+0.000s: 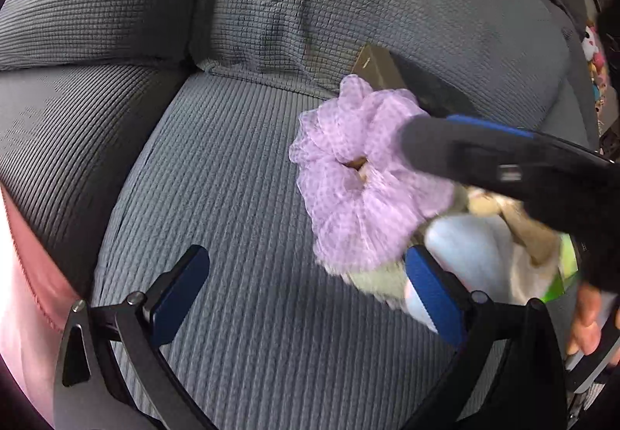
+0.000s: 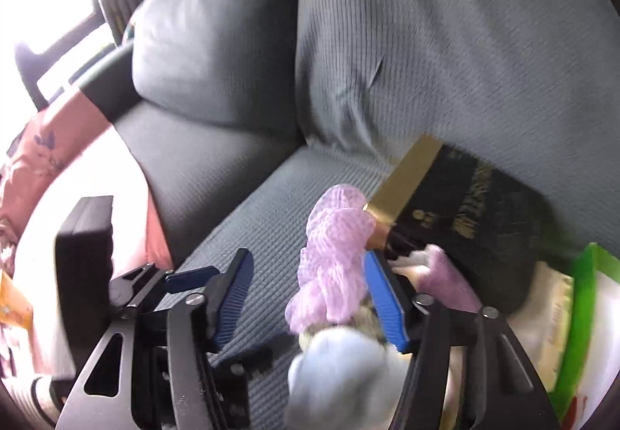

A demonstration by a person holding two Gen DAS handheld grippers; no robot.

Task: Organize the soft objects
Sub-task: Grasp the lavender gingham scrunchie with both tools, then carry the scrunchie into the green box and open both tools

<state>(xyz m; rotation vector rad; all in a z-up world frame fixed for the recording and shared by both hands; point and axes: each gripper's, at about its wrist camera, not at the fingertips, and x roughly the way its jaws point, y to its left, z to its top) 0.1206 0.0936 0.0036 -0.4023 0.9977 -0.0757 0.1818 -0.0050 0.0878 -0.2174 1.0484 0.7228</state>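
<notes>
- Right tongs (image 2: 310, 298) low in frame, blue pads apart, nothing pressed between them.
- Lilac mesh scrunchie (image 2: 333, 271) sits just beside the inner face of the right-hand pad (image 2: 387, 302), bunched upright.
- Pale blue plush item (image 2: 341, 372) below the scrunchie, blurred.
- Black book with gold page edge (image 2: 476, 213) leans against the grey sofa back cushion (image 2: 445, 42).
- Grey ribbed seat cushion (image 2: 271, 205) under everything.
- Green-and-white bag (image 2: 581, 313) at right edge.
- Left tongs (image 2: 201, 275) at left, beside a pink cushion (image 2: 58, 143).
</notes>
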